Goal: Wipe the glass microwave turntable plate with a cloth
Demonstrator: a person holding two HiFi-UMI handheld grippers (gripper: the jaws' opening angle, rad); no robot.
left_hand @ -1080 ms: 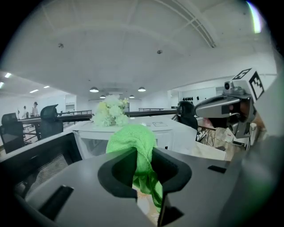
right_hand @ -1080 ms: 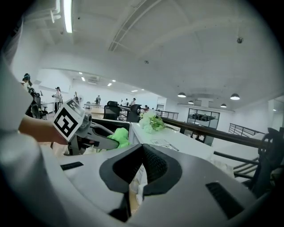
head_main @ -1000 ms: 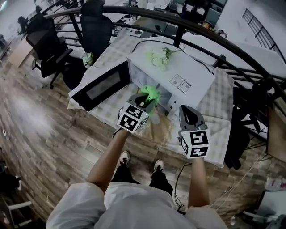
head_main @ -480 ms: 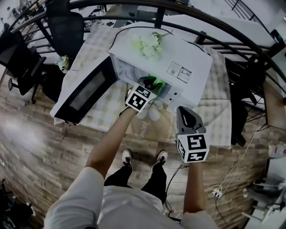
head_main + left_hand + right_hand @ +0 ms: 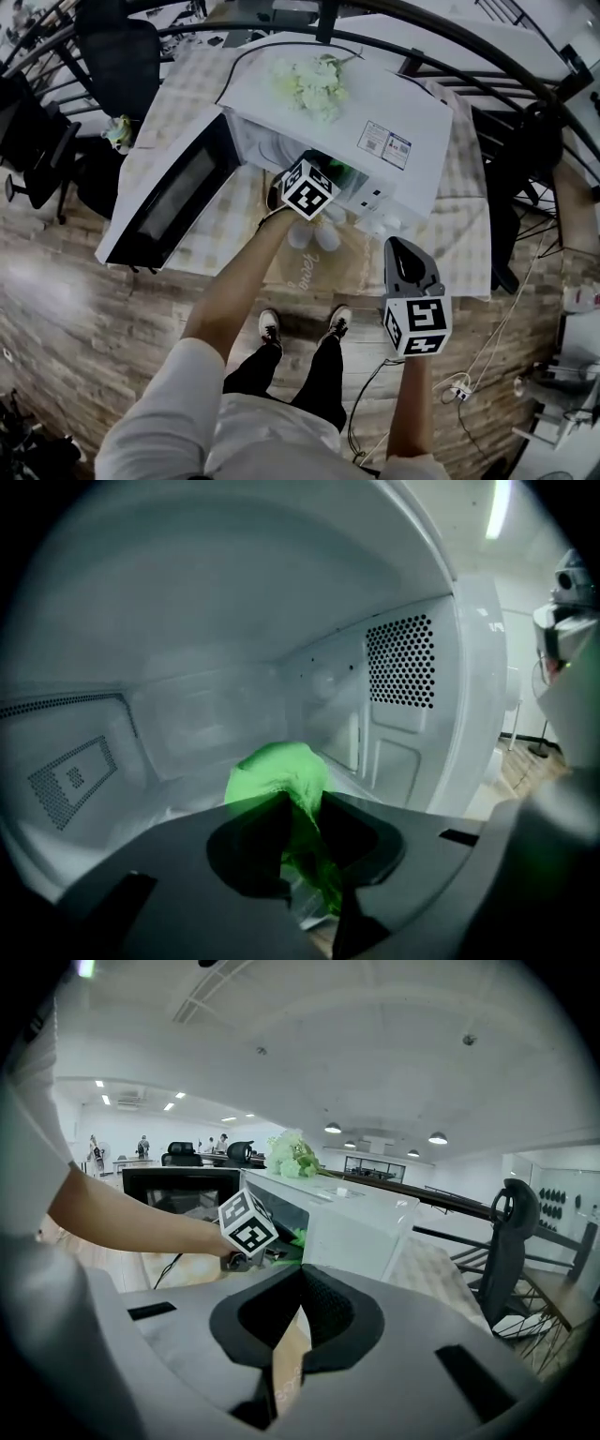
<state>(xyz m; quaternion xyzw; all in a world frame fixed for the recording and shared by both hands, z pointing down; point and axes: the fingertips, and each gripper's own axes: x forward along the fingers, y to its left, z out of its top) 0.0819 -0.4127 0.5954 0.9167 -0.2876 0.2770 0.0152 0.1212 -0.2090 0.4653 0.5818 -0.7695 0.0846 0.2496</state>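
A white microwave (image 5: 375,131) stands on the table with its door (image 5: 169,202) swung open to the left. My left gripper (image 5: 319,178) reaches into the cavity, shut on a bright green cloth (image 5: 337,172). In the left gripper view the cloth (image 5: 277,766) bulges out ahead of the left gripper (image 5: 295,803), low over the cavity floor. The glass turntable plate lies mostly hidden under cloth and jaws; I cannot make it out clearly. My right gripper (image 5: 398,246) hangs before the table's front edge, shut on nothing (image 5: 300,1279).
White flowers (image 5: 309,84) lie on the microwave's top. A brown mat (image 5: 319,267) covers the table front under my left arm. Office chairs (image 5: 117,52) stand at the back left, a dark railing (image 5: 450,37) curves behind, and cables (image 5: 459,389) trail on the wooden floor.
My left gripper has pushed forward with the green cloth, from the microwave's opening into the cavity. The right gripper has stayed near the table's front edge, drifting slightly lower.
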